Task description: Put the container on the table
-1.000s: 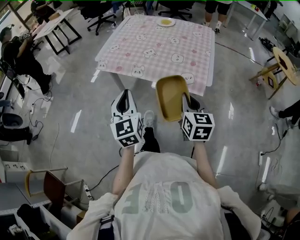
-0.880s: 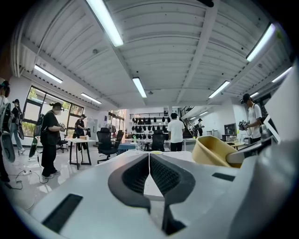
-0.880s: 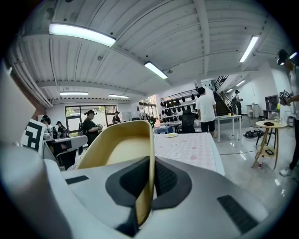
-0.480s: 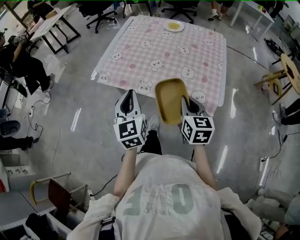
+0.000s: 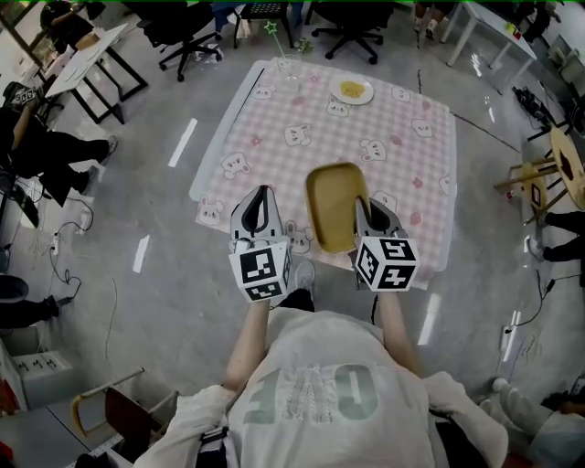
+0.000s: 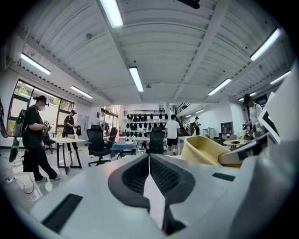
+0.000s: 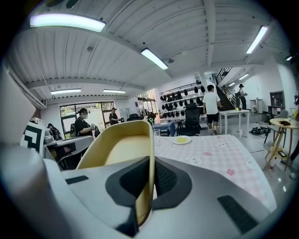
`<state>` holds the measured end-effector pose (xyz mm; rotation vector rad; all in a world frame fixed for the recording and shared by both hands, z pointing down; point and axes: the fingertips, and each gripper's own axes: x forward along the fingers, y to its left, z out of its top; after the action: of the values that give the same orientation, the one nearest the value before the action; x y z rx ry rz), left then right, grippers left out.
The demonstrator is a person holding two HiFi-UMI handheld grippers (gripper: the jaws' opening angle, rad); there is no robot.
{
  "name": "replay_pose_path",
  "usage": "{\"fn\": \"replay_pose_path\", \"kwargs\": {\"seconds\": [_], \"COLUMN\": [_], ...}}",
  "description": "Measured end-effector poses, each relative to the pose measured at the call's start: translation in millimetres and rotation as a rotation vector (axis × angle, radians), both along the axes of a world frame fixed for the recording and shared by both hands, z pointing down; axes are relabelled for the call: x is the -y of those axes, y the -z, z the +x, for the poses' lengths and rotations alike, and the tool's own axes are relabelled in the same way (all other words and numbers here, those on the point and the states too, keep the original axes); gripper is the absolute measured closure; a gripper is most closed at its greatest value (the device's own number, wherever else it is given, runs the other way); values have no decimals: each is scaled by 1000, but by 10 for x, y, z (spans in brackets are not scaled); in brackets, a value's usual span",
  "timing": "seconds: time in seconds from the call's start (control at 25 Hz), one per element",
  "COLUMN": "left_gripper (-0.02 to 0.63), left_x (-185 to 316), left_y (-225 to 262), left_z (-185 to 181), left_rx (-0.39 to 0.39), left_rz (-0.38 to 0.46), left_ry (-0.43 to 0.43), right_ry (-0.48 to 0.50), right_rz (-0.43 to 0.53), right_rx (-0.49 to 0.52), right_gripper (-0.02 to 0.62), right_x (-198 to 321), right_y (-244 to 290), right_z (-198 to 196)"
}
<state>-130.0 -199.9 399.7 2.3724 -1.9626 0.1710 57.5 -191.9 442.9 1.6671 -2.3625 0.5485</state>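
Observation:
A tan rectangular container (image 5: 335, 207) hangs over the near edge of the table (image 5: 274, 137), which wears a pink checked cloth with animal faces. My right gripper (image 5: 363, 207) is shut on the container's right rim, and in the right gripper view the container (image 7: 122, 151) stands tilted on its side with its wall pinched between the jaws. My left gripper (image 5: 262, 203) is shut with nothing in it, level with the right one and left of the container. In the left gripper view the container (image 6: 205, 150) shows at the right.
A plate with yellow food (image 5: 352, 90) and a clear glass (image 5: 289, 66) stand at the table's far side. Office chairs (image 5: 352, 27) and other tables ring the room. People stand at the left (image 5: 41, 146) and beyond. A round wooden stool (image 5: 556, 160) is at the right.
The person has walked toward the pink table with both grippers held out; the table has come closer and the container now overlaps its near edge. Both grips are unchanged.

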Motion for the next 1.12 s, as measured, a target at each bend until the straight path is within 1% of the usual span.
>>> {"fn": "replay_pose_path", "kwargs": {"seconds": [0.12,0.2,0.32,0.44,0.64,0.8,1.12], "left_gripper": [577,577,578,577,577,577,577], "left_x": [391,628,898,1078,1191,1234,1187], "left_y": [-19,-21,-33,-53,-171,-168,-168], "left_z": [-115,-175,-233,-294,-357,-417,-477], "left_rx": [-10,-15,-23,-36,-43,-48,-52], "left_rz": [-3,3,8,12,-14,-16,-15], "left_ry": [-14,-24,-41,-40,-40,-19,29], "right_ry": [-36,-62,-92,-99,-94,-73,-42], "right_rz": [-9,-4,3,2,-2,7,16], "right_rx": [27,27,15,6,1,-4,5], "right_gripper": [565,565,565,565,565,565,565], "right_x": [381,600,820,992,1168,1261,1291], "right_y": [2,9,-2,-31,-79,-58,-76], "right_z": [-55,-74,-105,-160,-243,-306,-344]}}
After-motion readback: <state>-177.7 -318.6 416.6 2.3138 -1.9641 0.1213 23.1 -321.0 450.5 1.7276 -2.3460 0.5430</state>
